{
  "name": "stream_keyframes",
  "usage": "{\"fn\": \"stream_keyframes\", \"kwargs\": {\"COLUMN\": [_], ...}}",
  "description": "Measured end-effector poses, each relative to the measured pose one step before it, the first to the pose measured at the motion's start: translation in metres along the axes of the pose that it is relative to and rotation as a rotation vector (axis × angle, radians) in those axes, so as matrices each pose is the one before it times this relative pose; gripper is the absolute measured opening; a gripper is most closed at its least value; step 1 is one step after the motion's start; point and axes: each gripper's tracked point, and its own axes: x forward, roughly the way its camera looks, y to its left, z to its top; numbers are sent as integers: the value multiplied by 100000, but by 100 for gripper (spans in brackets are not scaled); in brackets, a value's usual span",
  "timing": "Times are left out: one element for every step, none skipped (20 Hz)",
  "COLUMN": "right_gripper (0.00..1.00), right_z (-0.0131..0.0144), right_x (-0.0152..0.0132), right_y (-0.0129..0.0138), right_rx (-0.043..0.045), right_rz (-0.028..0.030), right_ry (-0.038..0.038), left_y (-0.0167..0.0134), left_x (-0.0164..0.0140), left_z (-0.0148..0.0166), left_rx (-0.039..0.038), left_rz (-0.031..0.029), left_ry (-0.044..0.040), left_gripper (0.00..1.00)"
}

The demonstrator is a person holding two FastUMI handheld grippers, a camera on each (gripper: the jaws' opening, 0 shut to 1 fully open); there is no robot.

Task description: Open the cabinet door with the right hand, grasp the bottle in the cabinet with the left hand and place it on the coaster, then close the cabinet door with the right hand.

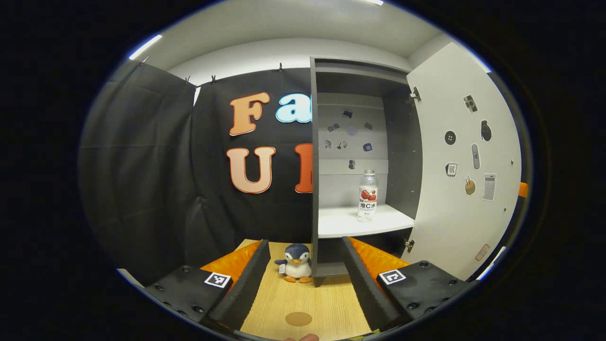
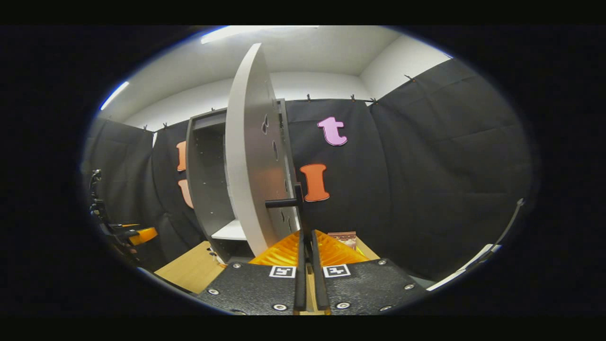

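The grey cabinet stands open, its white door swung out to the right. A clear bottle with a white and red label stands upright on the white shelf. My left gripper is open over the wooden table, short of the cabinet and well apart from the bottle. A round brown coaster lies on the table between its fingers. In the right gripper view, my right gripper is shut on the black door handle at the door's edge.
A plush penguin sits on the table just left of the cabinet's foot. A small reddish-brown box lies behind the right gripper's fingers. The left gripper appears at the far left of the right gripper view. Black cloth walls surround the booth.
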Motion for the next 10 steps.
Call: {"fn": "stream_keyframes", "kwargs": {"right_gripper": [8,16,23,31,39,45,46,56,58,60], "right_z": [-39,-60,121,44,162,303,328,393,294,230], "right_x": [-364,-225,-172,-371,-586,-571,-604,-246,-429,-239], "right_y": [-301,-128,-13,-199,-408,-658,-445,-157,183,413], "right_rx": [38,333,480,-26,-813,-1065,-480,222,647,145], "right_rz": [-1365,-1116,-1440,-1650,-3013,-3546,-3198,-2512,-1907,-1394], "right_ry": [87,17,-274,-302,-1244,-1397,-1329,-1483,-1314,-1032], "left_y": [-839,-882,-813,-1049,-1230,-1188,-985,-1040,-909,-871], "left_x": [793,1108,1169,1319,1523,1542,1706,1420,1710,1709], "left_z": [150,307,418,304,81,335,182,180,81,109], "left_rx": [8,741,987,548,-189,-502,160,235,31,63], "left_rz": [-1610,-1722,-1437,-2221,-2710,-2747,-2416,-2268,-2211,-2732], "left_ry": [-418,-637,-1083,-695,-742,-639,-634,-653,-476,-940], "left_gripper": [100,100,98,95,98,98,98,98,98,95]}}
